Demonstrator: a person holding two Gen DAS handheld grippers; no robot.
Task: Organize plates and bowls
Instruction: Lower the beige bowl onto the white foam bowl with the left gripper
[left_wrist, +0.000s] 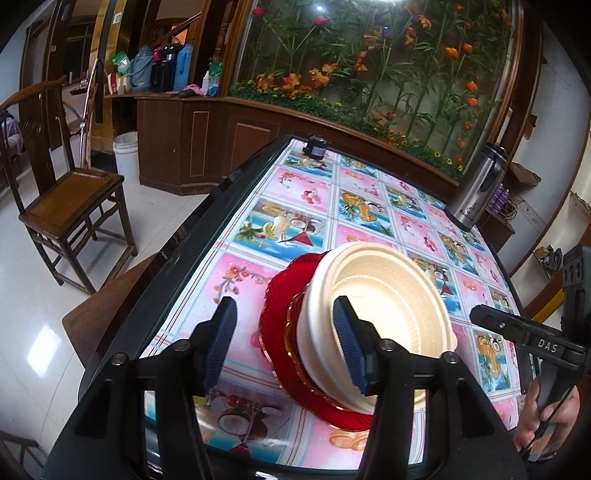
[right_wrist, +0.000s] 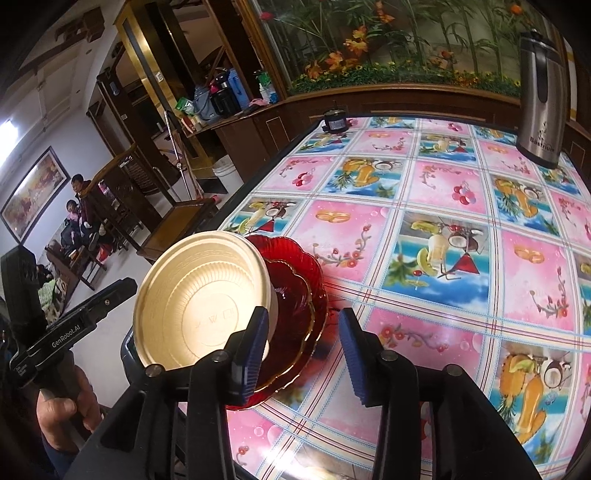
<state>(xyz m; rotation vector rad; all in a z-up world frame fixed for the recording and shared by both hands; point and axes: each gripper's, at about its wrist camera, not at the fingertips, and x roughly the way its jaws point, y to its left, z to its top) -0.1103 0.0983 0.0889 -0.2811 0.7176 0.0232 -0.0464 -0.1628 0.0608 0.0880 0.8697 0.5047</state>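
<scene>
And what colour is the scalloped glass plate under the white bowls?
Deep red with a thin gold rim; the scalloped glass plate shows best in the right wrist view.

Both grippers share one build — matte black frames with round silver screws and ribbed dark-blue pads. The left gripper (left_wrist: 284, 343) reads "GenRobot.AI" in white along its side; the right gripper (right_wrist: 303, 350) reads "DAS".
</scene>
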